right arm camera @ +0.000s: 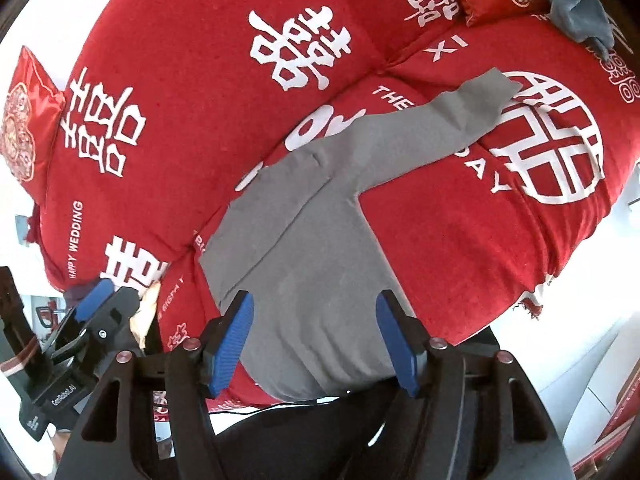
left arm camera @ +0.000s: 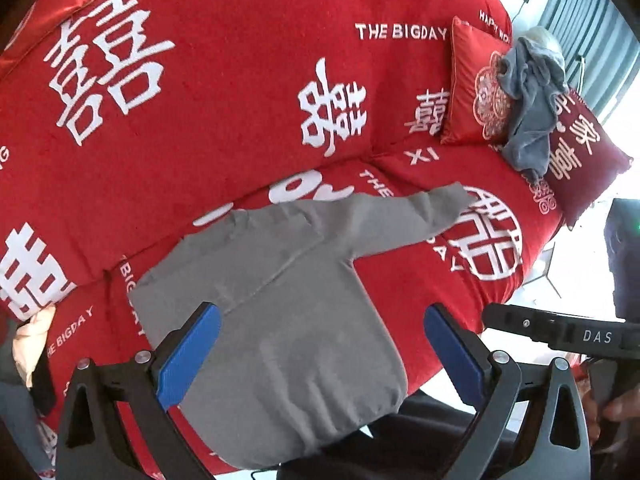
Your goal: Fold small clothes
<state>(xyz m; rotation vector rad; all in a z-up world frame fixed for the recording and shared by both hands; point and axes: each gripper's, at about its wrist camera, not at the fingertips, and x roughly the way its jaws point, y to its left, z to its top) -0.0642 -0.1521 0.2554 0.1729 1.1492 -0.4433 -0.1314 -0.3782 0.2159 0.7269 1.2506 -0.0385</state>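
The grey top [left arm camera: 304, 320] lies flat on the seat of a red sofa [left arm camera: 240, 92], its hem hanging over the front edge of the seat. One sleeve [left arm camera: 416, 216] extends to the right across a white round emblem [left arm camera: 492, 236] printed on the cover; the other side is folded in over the body, leaving a diagonal edge. The left gripper [left arm camera: 320, 352] hovers above the lower part of the top, jaws spread wide and holding nothing. The right gripper [right arm camera: 316, 336] is likewise above the hem area, jaws apart and empty. A red cushion [left arm camera: 476, 88] stands against the sofa back at the right, with a crumpled grey-blue garment [left arm camera: 528, 112] draped over it.
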